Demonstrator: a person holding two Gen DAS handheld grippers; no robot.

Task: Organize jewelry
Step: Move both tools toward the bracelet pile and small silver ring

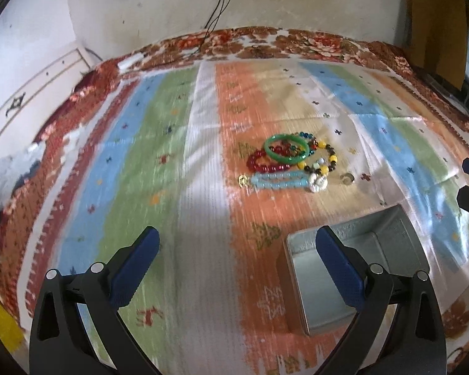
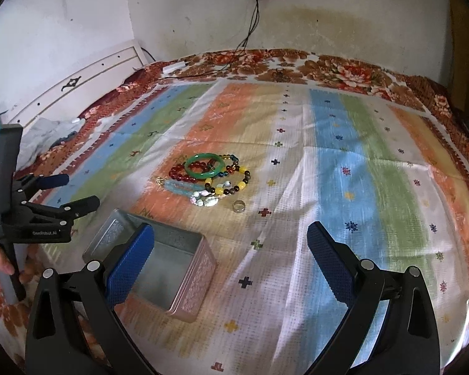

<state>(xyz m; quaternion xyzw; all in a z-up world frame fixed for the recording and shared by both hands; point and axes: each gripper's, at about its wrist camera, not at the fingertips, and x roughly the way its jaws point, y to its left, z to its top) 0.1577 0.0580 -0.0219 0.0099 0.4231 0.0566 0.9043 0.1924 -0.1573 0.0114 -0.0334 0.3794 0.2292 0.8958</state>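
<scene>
both grippers hover with jaws spread wide and holding nothing: the left gripper (image 1: 237, 247) and the right gripper (image 2: 231, 243). the jewelry pile (image 2: 208, 181) lies well ahead of both jaw pairs, the green bangle (image 2: 204, 164) resting on top of the bead strands, a silver ring (image 2: 239, 205) just beside them. the open tin box (image 2: 159, 268) sits behind the right gripper's left finger. likely risk: pinching tangled strands drags neighbours along, or the small ring slips on the soft cloth.

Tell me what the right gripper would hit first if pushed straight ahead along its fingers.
Probably bare striped cloth: the right gripper is open, with the tin box just left of its line. Farther on lie the silver ring and bracelet pile, though depth is uncertain.
</scene>
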